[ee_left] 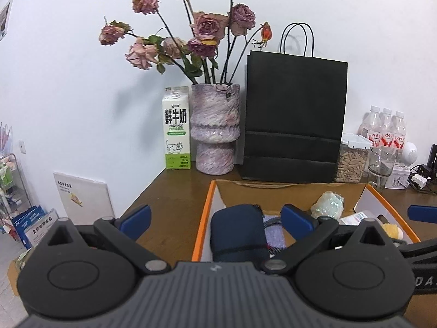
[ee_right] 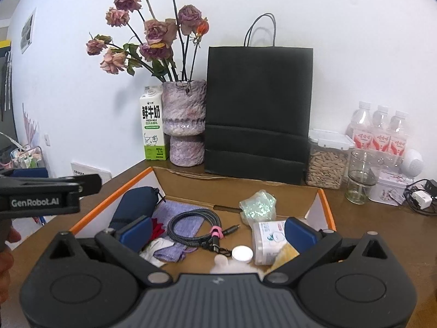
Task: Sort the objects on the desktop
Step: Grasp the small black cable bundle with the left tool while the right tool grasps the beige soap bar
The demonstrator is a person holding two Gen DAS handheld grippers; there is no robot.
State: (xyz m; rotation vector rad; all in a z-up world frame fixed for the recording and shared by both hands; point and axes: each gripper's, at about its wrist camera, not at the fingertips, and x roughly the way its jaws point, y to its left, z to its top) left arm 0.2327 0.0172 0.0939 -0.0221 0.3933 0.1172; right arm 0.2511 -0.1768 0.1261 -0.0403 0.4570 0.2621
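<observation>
An open cardboard box (ee_right: pixel 109 200) with orange edges sits on the brown desk. It holds a dark blue pouch (ee_right: pixel 135 205), a purple cloth (ee_right: pixel 182 216), a coiled black cable (ee_right: pixel 194 222), a greenish crumpled wrap (ee_right: pixel 258 205), a white bottle (ee_right: pixel 267 242) lying on its side and a white cap (ee_right: pixel 241 253). My right gripper (ee_right: pixel 218 231) is open above the box's near side, holding nothing. My left gripper (ee_left: pixel 217 218) is open too, straddling the box's left edge (ee_left: pixel 203 218) just above the blue pouch (ee_left: pixel 237 232). The left gripper's body (ee_right: pixel 41 194) shows at the left of the right wrist view.
Along the wall stand a milk carton (ee_right: pixel 153 125), a purple vase (ee_right: pixel 185 125) of dried roses, a black paper bag (ee_right: pixel 256 109), a seed jar (ee_right: pixel 326 161), a glass (ee_right: pixel 360 177), three water bottles (ee_right: pixel 381 131) and a white tin (ee_right: pixel 387 188). A charger and cables (ee_right: pixel 420 198) lie at far right.
</observation>
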